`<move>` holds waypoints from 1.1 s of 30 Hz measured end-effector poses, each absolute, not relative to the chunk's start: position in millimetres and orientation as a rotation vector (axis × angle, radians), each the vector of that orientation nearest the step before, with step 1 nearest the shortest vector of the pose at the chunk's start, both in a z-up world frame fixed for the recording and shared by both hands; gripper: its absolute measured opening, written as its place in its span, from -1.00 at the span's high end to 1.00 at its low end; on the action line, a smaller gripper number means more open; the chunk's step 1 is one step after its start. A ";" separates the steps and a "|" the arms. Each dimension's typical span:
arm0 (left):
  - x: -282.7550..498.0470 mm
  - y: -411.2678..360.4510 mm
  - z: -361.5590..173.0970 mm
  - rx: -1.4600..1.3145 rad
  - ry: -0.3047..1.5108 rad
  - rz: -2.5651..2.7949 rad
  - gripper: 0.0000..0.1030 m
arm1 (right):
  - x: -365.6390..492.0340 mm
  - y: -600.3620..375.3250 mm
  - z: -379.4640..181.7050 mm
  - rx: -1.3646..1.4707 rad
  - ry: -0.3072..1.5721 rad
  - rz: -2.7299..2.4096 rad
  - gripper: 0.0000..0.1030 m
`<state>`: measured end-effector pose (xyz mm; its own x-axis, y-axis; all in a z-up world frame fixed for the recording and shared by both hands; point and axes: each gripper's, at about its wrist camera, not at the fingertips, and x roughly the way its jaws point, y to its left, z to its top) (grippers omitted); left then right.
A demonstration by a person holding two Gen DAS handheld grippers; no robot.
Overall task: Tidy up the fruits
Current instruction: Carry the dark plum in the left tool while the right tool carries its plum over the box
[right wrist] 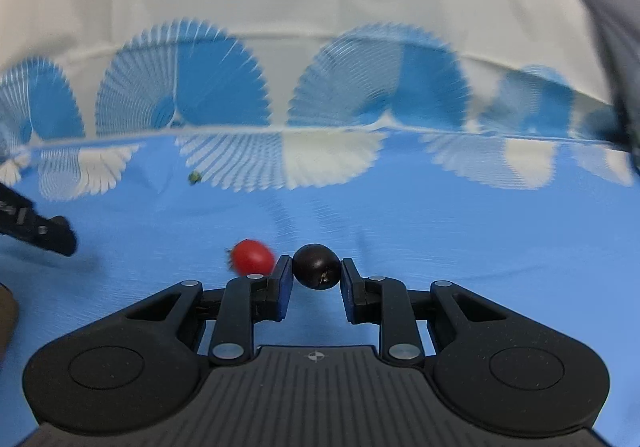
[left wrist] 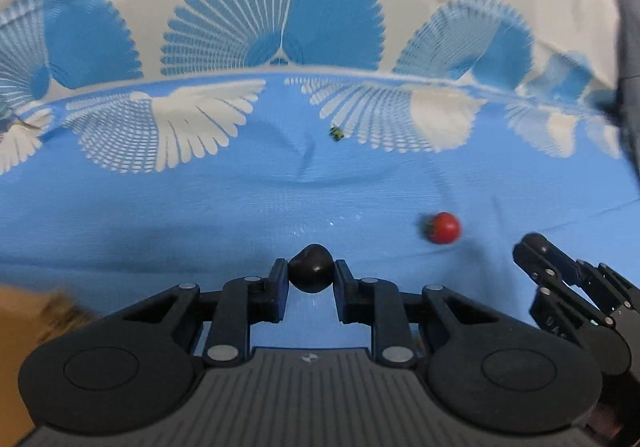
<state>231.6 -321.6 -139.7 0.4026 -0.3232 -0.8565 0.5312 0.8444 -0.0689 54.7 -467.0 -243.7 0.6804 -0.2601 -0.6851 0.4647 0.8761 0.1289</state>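
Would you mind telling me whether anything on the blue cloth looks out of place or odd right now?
One thing stands out: a tiny green scrap, perhaps a torn-off fruit stem, lies alone far back on the tablecloth, near the white fan pattern. The cloth is also creased beside it. The red tomato lies loose; each gripper holds a dark grape.

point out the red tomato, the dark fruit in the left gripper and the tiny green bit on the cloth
red tomato [left wrist: 443, 227]: left wrist view, middle of its red skin
dark fruit [left wrist: 311, 273]: left wrist view, its centre between the fingers
green bit [left wrist: 337, 133]: left wrist view, middle of the speck
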 end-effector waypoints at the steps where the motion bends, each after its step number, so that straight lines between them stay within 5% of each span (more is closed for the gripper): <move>1: 223.6 -314.9 -131.7 0.222 1.018 -0.557 0.50 | 42.0 -465.0 -235.6 0.312 0.717 -0.419 0.48; 17: 60.0 -165.6 -50.2 0.202 0.971 -0.575 0.49 | -115.0 -300.8 -137.7 0.507 0.746 -0.281 0.48; 33: -62.0 25.8 -13.6 0.161 0.934 -0.358 0.49 | -204.0 -151.3 -41.8 0.409 0.686 -0.055 0.47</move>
<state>-61.9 25.8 -13.6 0.5408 -0.2305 -0.8090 0.3687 0.9294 -0.0183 -204.0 -151.3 -41.8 0.7754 0.0841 -0.6259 0.1818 0.9194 0.3488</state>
